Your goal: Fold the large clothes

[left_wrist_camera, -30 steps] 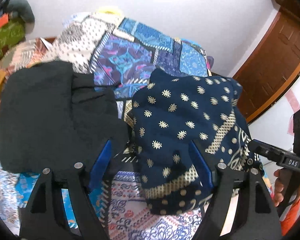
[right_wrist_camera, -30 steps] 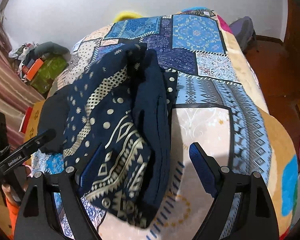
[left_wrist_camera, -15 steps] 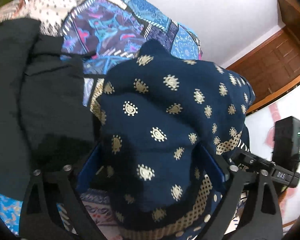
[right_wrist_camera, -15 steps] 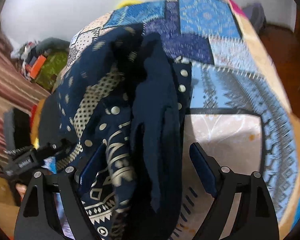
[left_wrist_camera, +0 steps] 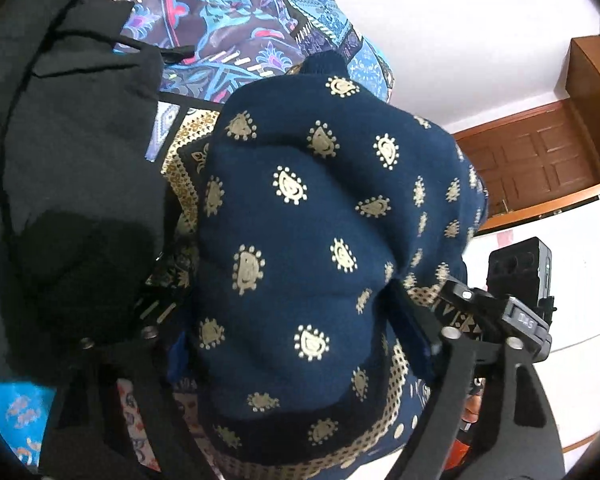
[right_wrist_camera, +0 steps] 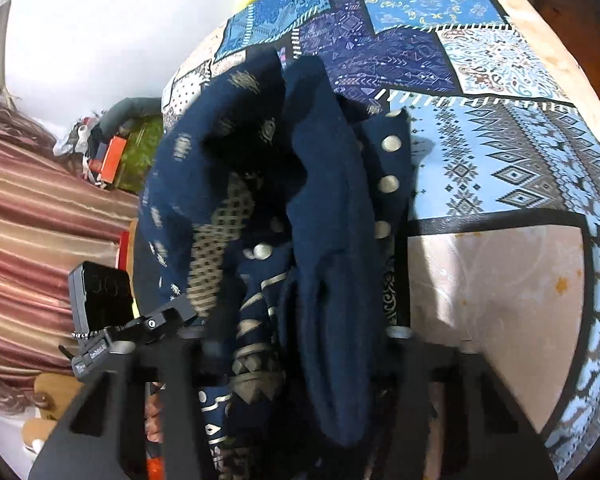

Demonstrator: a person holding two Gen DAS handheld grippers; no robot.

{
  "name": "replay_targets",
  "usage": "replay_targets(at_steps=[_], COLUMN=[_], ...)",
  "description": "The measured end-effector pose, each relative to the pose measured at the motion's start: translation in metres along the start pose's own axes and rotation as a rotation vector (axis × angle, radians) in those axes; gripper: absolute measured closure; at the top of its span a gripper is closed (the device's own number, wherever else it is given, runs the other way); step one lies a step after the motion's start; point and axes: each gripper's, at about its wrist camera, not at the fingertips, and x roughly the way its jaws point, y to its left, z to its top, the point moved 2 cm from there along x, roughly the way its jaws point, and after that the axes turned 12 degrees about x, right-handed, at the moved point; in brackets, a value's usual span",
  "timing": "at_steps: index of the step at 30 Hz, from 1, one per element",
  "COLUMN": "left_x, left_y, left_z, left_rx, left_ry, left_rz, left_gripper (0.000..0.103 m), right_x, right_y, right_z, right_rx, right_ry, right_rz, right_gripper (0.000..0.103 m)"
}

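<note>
A navy garment (left_wrist_camera: 320, 208) with gold paisley and dotted borders lies bunched on a patchwork bedspread (left_wrist_camera: 220, 40). In the left wrist view it bulges between the fingers of my left gripper (left_wrist_camera: 300, 344). The jaws are closing and both blue pads press into the cloth. In the right wrist view the same garment (right_wrist_camera: 328, 200) hangs in thick folds. My right gripper (right_wrist_camera: 298, 336) is closing on those folds, which are squeezed between its fingers. The two grippers sit close together at the garment's near end. Each one's body shows at the edge of the other's view.
A black garment (left_wrist_camera: 60, 140) lies on the bed just left of the navy one. The bedspread (right_wrist_camera: 500, 152) stretches off to the right. A wooden door (left_wrist_camera: 532, 160), a striped curtain (right_wrist_camera: 40, 220) and floor clutter (right_wrist_camera: 116, 152) surround the bed.
Both grippers dropped and pushed in over the navy garment, which now fills both views. The right jaws narrowed from wide apart onto its folds.
</note>
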Motion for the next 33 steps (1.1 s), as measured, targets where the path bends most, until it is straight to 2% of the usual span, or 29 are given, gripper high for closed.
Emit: replay_targets(at_steps=[2, 7, 10, 15, 20, 23, 27, 33], left_x=[-0.009, -0.036, -0.068, -0.134, -0.195, -0.232, -0.262, -0.277], left_y=[-0.007, -0.028, -0.04, -0.054, -0.05, -0.035, -0.002, 0.068], left_z=[-0.004, -0.009, -0.009, -0.002, 0.014, 0.022, 0.034, 0.048], left_rx=[0.016, 0.084, 0.13, 0.197, 0.238, 0.239, 0.218, 0.144], left_ry=[0.003, 0.009, -0.031, -0.121, -0.218, -0.269, -0.295, -0.298], left_rz=[0.014, 0.035, 0.055, 0.095, 0.126, 0.146, 0.183, 0.26], left_gripper=[0.033, 0.043, 0.043, 0.043, 0.043, 0.043, 0.043, 0.043], right_x=[-0.004, -0.013, -0.018, -0.028, -0.019, 0.001, 0.042, 0.126], right_y=[-0.001, 0.017, 0.037, 0.093, 0.15, 0.182, 0.215, 0.235], right_z=[-0.001, -0.011, -0.014, -0.025, -0.027, -0.028, -0.026, -0.013], right_rx=[0.029, 0.014, -0.012, -0.127, -0.213, -0.268, -0.324, -0.315], right_ry=[0.015, 0.017, 0.01, -0.038, -0.062, -0.063, -0.05, 0.044], right_rz=[0.013, -0.013, 0.002, 0.023, 0.082, 0.103, 0.112, 0.11], right_gripper=[0.079, 0.082, 0.082, 0.082, 0.082, 0.082, 0.082, 0.082])
